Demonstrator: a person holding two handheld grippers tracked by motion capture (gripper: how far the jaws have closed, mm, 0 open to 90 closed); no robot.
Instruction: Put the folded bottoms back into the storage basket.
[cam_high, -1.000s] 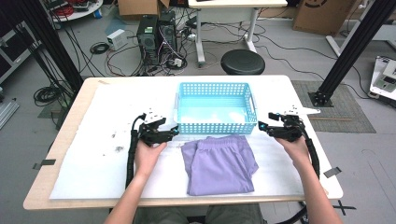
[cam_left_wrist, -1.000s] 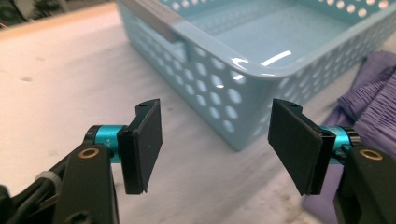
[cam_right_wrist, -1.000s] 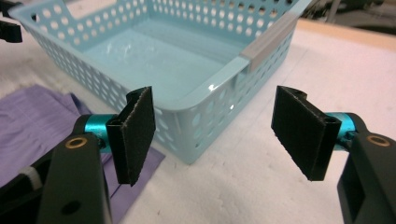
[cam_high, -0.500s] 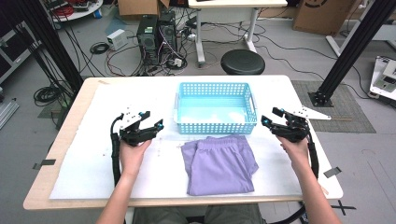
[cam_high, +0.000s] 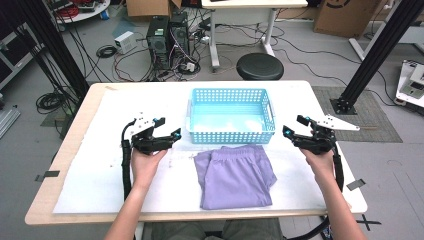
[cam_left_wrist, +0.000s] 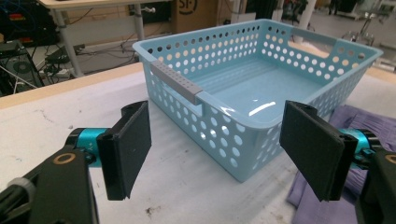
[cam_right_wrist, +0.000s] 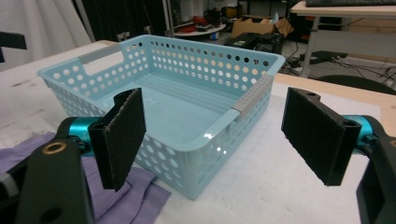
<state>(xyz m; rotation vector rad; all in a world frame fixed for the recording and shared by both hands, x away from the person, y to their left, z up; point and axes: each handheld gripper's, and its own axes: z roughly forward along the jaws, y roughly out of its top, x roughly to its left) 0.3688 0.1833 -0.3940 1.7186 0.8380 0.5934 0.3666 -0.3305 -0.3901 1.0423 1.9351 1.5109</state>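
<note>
A light blue perforated basket (cam_high: 230, 136) stands empty at the table's far middle. In front of it lies a folded purple garment (cam_high: 234, 175). My left gripper (cam_high: 168, 127) hovers left of the basket, open; its jaws have just been opening with nothing between them. My right gripper (cam_high: 292, 126) hovers right of the basket, open, its jaws also just widened and empty. The left gripper view looks past my left gripper (cam_left_wrist: 219, 135) at the basket (cam_left_wrist: 219, 140) and a garment (cam_left_wrist: 322, 205) corner. Beyond my right gripper (cam_right_wrist: 219, 130) are the basket (cam_right_wrist: 177, 163) and the garment (cam_right_wrist: 140, 186).
A white sheet (cam_high: 100, 185) covers the wooden table (cam_high: 65, 150). Behind the table on the floor are a black stool (cam_high: 259, 65), computer towers (cam_high: 167, 35) and cables. Black frame posts (cam_high: 385, 45) stand at both sides.
My left gripper has drawn back to the left, away from the basket, and risen a little. Both pairs of jaws stand wider. The right hand has hardly moved.
</note>
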